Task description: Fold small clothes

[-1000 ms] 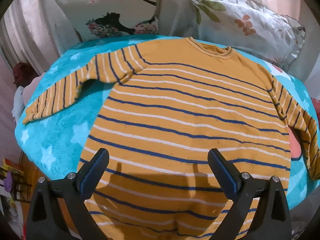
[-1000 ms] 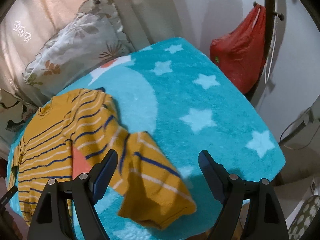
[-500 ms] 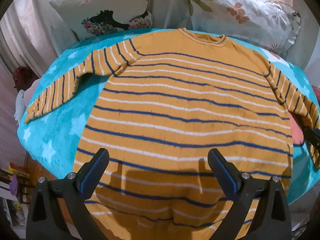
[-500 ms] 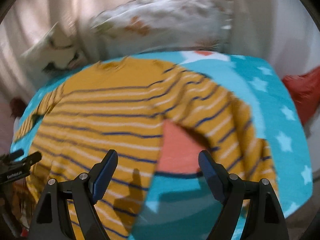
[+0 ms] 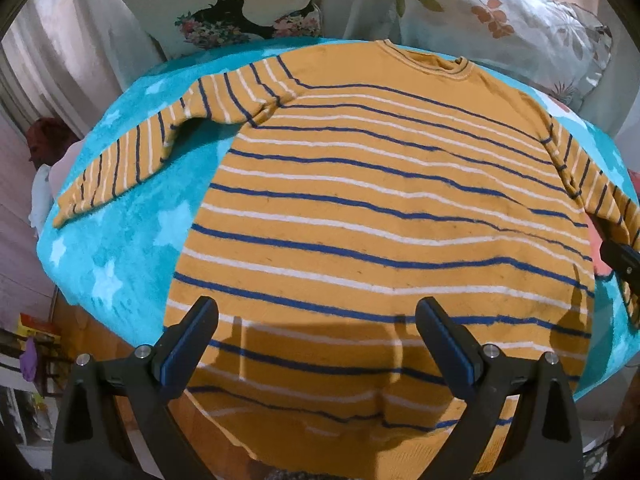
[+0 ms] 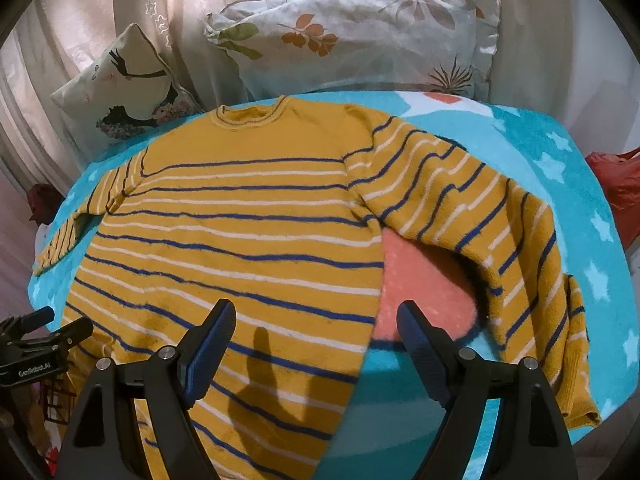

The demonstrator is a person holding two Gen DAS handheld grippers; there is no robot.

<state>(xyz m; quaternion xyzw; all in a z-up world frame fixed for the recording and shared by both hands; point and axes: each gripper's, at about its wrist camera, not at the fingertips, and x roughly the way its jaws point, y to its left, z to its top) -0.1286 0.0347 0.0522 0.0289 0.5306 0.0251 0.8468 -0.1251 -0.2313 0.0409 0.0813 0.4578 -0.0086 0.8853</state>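
A mustard-yellow sweater (image 5: pixel 380 208) with blue and white stripes lies flat, collar away from me, on a turquoise star blanket (image 5: pixel 120 240). It also fills the right wrist view (image 6: pixel 240 240). Its left sleeve (image 5: pixel 140 160) stretches out to the left. Its right sleeve (image 6: pixel 500 240) bends down along the right side over a pink patch of blanket. My left gripper (image 5: pixel 316 332) is open and empty above the sweater's hem. My right gripper (image 6: pixel 314 336) is open and empty above the sweater's lower right edge. The left gripper shows at the left edge of the right wrist view (image 6: pixel 48 330).
Two patterned pillows (image 5: pixel 240 12) (image 6: pixel 360 32) lean against curtains behind the blanket. A red bag (image 6: pixel 616 192) hangs at the right. The blanket's edges drop off at left and right, with clutter (image 5: pixel 28 356) on the floor at left.
The right gripper has swung left from the blanket's right corner to face the sweater. The left gripper has moved slightly closer to the sweater. Both stayed open.
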